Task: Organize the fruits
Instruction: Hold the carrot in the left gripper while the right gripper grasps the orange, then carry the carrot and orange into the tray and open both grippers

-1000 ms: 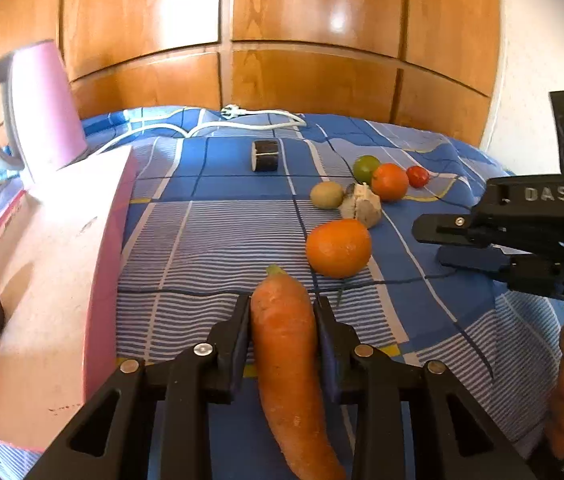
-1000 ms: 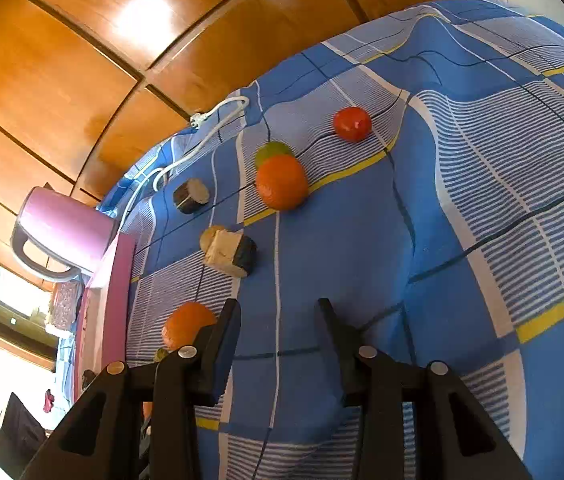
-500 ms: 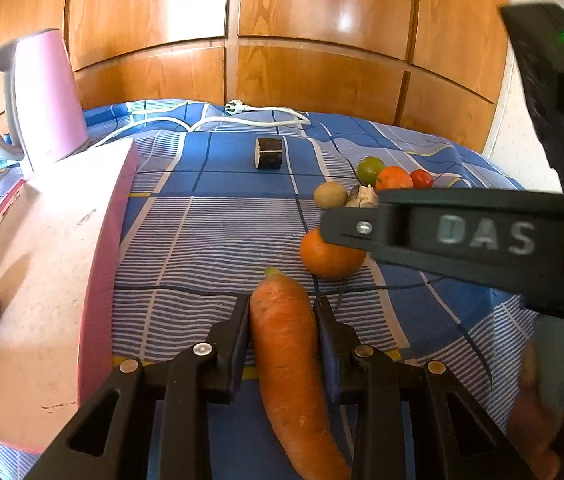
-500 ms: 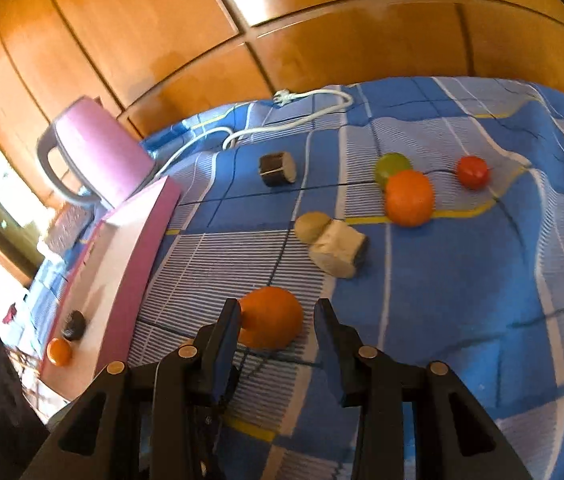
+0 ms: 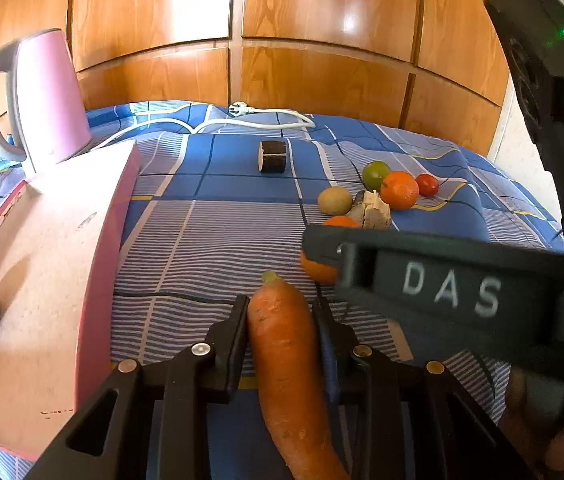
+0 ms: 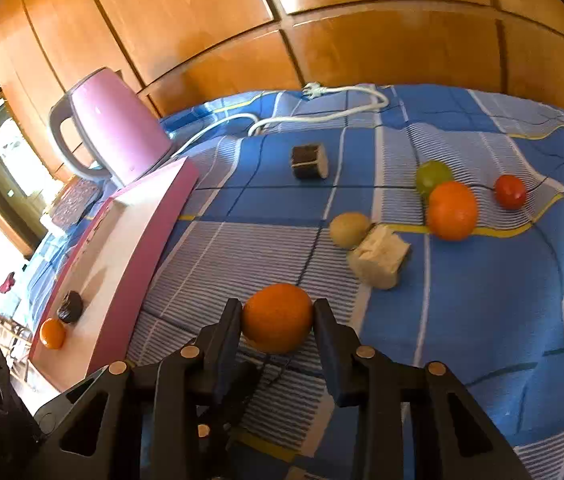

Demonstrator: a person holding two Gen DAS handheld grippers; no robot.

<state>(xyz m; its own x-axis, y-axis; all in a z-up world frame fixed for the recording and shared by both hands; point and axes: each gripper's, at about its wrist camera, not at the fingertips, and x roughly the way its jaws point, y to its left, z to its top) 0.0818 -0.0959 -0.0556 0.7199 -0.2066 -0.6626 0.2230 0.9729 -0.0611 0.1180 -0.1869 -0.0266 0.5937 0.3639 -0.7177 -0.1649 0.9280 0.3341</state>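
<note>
My left gripper (image 5: 282, 304) is shut on a long carrot (image 5: 286, 352), held just above the blue striped bedspread (image 5: 210, 240). In the right wrist view, my right gripper (image 6: 276, 308) has an orange (image 6: 276, 324) between its fingers; the jaws are closing and both pads touch its sides. The left wrist view shows that gripper's black body (image 5: 442, 280) crossing from the right and hiding most of the same orange (image 5: 318, 272). A pink tray (image 6: 122, 248) lies on the left, holding a small orange fruit (image 6: 52, 333) and a dark fruit (image 6: 70, 307).
Further back on the bedspread lie a kiwi (image 6: 348, 230), a pale chunk (image 6: 380, 256), a second orange (image 6: 452, 210), a lime (image 6: 434, 174), a tomato (image 6: 510, 191) and a dark cylinder (image 6: 309, 161). A pink kettle (image 6: 118, 132) and a white cable (image 6: 322, 104) are at the back.
My right gripper swung left, rolled level, and came down around the near orange, its fingers narrowing onto it. My left gripper kept still with the carrot.
</note>
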